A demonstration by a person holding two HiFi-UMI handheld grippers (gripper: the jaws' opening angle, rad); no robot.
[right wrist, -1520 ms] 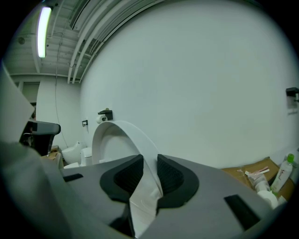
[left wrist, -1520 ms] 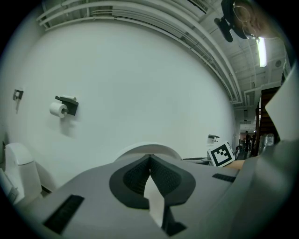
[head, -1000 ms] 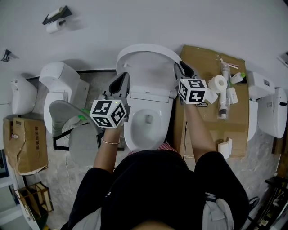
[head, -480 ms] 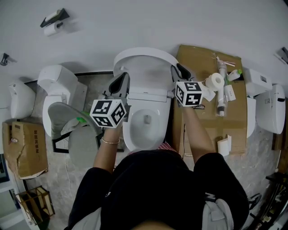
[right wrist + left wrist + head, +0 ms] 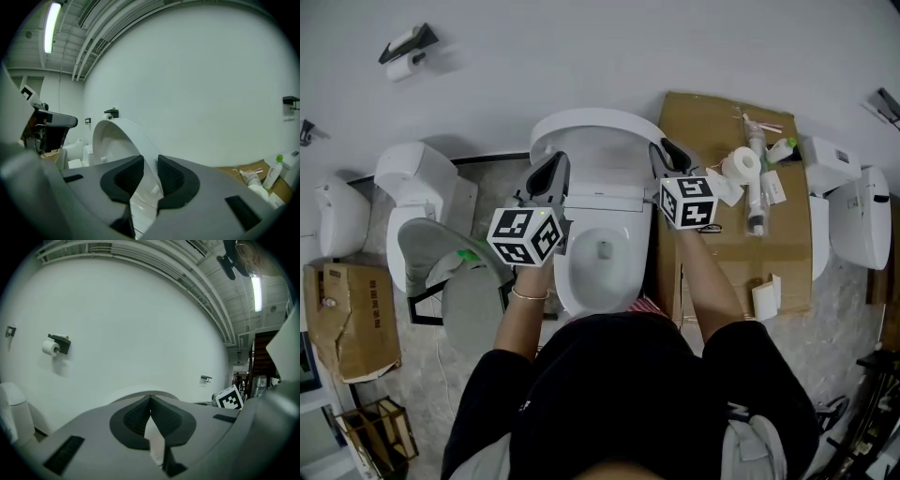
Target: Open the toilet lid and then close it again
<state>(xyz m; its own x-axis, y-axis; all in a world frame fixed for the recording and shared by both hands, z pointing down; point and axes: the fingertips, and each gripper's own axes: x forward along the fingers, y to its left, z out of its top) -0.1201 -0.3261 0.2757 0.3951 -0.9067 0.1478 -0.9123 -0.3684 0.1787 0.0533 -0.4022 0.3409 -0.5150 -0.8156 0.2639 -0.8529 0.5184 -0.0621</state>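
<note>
A white toilet stands in the middle of the head view, its bowl (image 5: 602,258) open below me. The toilet lid (image 5: 598,141) is raised, its inner face turned toward me. My left gripper (image 5: 551,167) is shut on the lid's left edge. My right gripper (image 5: 666,150) is shut on its right edge. In the left gripper view the gripper (image 5: 150,401) has its pads meeting at the tips over a white sliver of lid (image 5: 153,439). In the right gripper view the lid's rim (image 5: 117,136) runs between the dark pads of the gripper (image 5: 150,169).
To the left stand another white toilet (image 5: 417,178), a grey lid (image 5: 441,248) and a cardboard box (image 5: 347,309). A flat cardboard sheet (image 5: 722,244) on the right carries a paper roll (image 5: 741,164) and tubes. Another toilet (image 5: 853,216) stands far right. A paper holder (image 5: 403,47) hangs on the wall.
The lid's top edge has come forward toward me, so the lid looks shorter. My right gripper has shifted a little left with it. The left gripper has hardly moved.
</note>
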